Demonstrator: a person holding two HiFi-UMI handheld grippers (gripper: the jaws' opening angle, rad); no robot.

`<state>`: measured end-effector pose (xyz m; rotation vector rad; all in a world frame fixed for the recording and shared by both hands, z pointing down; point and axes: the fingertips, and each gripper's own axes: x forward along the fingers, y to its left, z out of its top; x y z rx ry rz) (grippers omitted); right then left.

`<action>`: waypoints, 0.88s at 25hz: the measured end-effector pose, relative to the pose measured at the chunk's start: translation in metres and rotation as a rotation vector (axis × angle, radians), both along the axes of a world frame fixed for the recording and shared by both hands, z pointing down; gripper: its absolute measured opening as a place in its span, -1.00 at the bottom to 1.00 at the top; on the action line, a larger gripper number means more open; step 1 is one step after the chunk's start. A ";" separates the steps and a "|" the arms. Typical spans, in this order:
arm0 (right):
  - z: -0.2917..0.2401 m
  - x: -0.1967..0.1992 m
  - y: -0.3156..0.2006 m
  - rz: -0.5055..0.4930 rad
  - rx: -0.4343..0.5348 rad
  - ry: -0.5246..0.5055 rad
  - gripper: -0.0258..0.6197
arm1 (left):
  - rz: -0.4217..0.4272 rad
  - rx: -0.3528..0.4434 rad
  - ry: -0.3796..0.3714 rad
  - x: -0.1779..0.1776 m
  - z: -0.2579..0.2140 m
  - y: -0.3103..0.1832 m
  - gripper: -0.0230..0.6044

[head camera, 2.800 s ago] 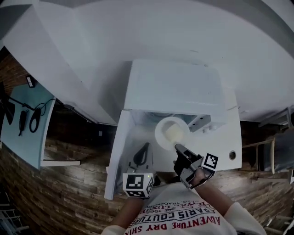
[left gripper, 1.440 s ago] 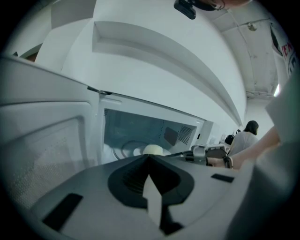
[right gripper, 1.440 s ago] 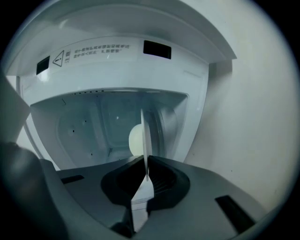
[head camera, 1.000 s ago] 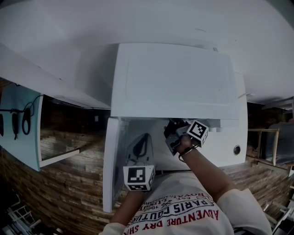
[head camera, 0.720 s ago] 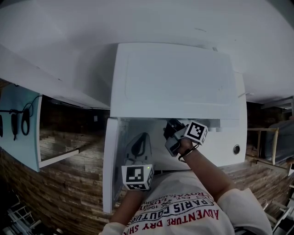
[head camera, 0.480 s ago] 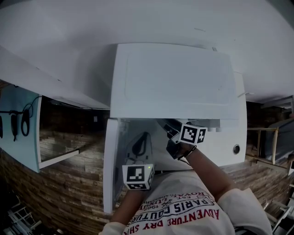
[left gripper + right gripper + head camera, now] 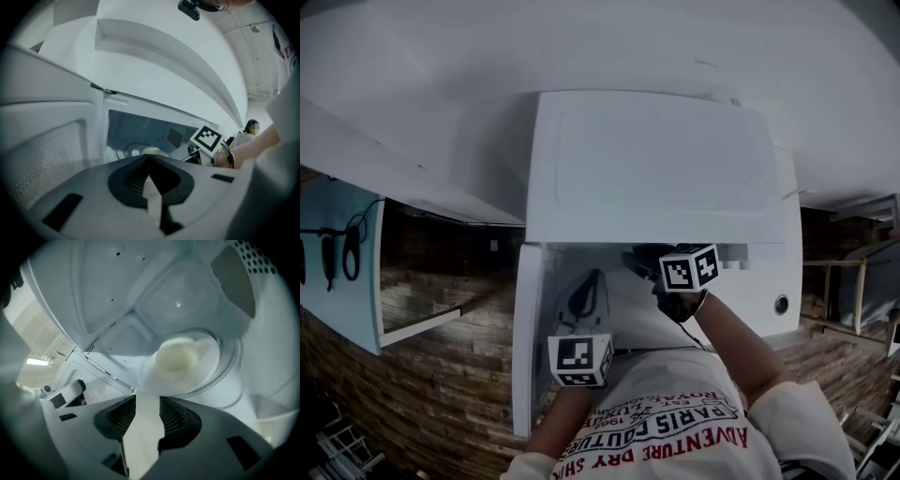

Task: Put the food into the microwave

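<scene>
Pale food (image 7: 176, 357) on the glass plate (image 7: 225, 366) inside the open microwave (image 7: 656, 169), just beyond the right claw (image 7: 146, 404) (jaws just sprung wide, nothing between them). Left claw (image 7: 149, 161) pinched shut and empty, low before the opening, beside the door (image 7: 528, 337) swung out to the left.

Wood-plank floor (image 7: 441, 394) spreads beneath me; a pale blue board (image 7: 342, 309) hung with dark cables (image 7: 349, 253) stands to my left, a wooden frame (image 7: 860, 300) to my right, and a broad white surface (image 7: 581, 47) lies ahead.
</scene>
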<state>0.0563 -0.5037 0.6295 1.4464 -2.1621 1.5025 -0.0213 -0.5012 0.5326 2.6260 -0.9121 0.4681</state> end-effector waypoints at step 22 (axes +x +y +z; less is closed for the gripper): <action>-0.051 0.018 0.039 0.241 0.075 0.125 -0.88 | 0.076 0.060 0.045 0.021 -0.031 0.013 -0.91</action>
